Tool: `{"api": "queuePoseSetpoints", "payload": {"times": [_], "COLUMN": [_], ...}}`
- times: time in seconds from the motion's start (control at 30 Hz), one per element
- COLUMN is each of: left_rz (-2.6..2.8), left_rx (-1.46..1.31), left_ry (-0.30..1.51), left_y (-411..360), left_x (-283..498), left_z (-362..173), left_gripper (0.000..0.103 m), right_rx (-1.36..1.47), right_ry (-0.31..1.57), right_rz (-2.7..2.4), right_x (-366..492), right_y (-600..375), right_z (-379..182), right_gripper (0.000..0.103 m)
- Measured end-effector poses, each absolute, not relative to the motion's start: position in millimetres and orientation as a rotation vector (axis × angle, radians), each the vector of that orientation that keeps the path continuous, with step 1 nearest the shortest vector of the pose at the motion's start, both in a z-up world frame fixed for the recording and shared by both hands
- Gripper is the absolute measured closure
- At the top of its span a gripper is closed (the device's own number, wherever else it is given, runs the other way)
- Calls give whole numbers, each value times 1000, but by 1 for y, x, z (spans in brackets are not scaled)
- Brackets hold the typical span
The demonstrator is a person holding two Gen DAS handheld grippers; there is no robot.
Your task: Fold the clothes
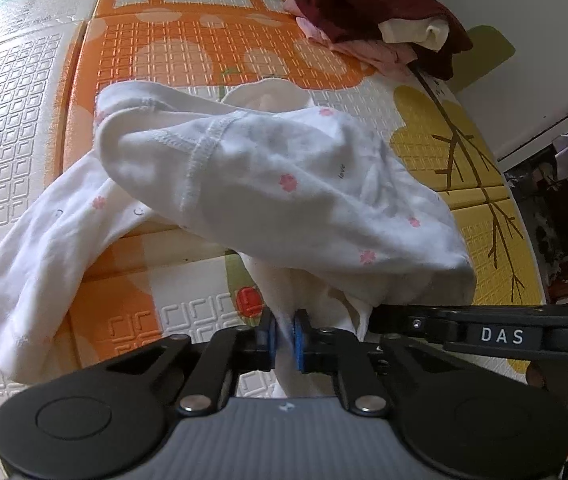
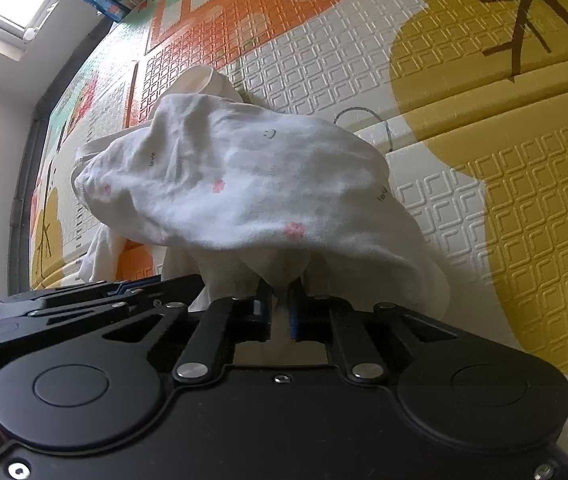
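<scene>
Left gripper [image 1: 286, 330]: clenched on a thin fold of the white garment [image 1: 267, 184]; the blue pads [image 1: 298, 334] pinch cloth between them, presumably to take one edge for lifting or spreading.
Right gripper [image 2: 279, 308]: likewise clamped on a fold of the same garment [image 2: 235, 184], cloth passing down between its jaws; in the left wrist view its black body [image 1: 484, 328] lies just beside the left one, so the two grips sit close together on the near edge.
Reason for paired grip: two holds on one hem let the piece be drawn taut and flat; a single hold would leave it bunched. This is a judgement.
Garment: white, with small pink flowers and tiny printed words; humped over both tools, a stitched hem on top, one limb trailing to the left onto the mat.
Play mat [image 1: 187, 60]: embossed foam in orange, cream and yellow; it serves as the folding surface under the garment.
Pile of clothes [image 1: 376, 20]: maroon, pink and cream pieces at the mat's far edge, well apart from the work; folded or waiting, cannot tell.
Stage: early, the garment not yet laid flat.
</scene>
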State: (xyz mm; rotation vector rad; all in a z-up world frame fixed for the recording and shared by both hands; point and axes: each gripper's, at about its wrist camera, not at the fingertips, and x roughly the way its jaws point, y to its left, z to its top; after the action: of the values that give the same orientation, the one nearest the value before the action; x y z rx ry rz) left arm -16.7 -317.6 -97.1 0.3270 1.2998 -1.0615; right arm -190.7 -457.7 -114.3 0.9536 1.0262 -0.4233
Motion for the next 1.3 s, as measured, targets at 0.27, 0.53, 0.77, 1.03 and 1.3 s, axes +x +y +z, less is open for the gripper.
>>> {"api": "queuePoseSetpoints", "payload": {"times": [0.27,0.53,0.77,1.03,1.3], "left_rz": [-1048,-1036,-1022,-1034,-1054], "left_rx": [326,331,294,248,172], "left_ry": [1264,1266,1299,1322,1279], "left_y": [-301,-283,-272,-259,-242], "left_x": [-10,-4,3,6,9], "left_z": [-79,-65,-62,-47,-17], "left_gripper": [97,97,96,96,96], "right_rx": [935,905,888,876,879], "right_ry": [996,965,987,957,894], "right_rz": [-393,-369,-372,-316,-252], "right_x": [-203,-215,-216,-216,-224], "right_y": [-456,-457,-458,-453,-449], "right_z": [-83,-40,-23,-1,32], "right_gripper": [99,99,99,99,99]}}
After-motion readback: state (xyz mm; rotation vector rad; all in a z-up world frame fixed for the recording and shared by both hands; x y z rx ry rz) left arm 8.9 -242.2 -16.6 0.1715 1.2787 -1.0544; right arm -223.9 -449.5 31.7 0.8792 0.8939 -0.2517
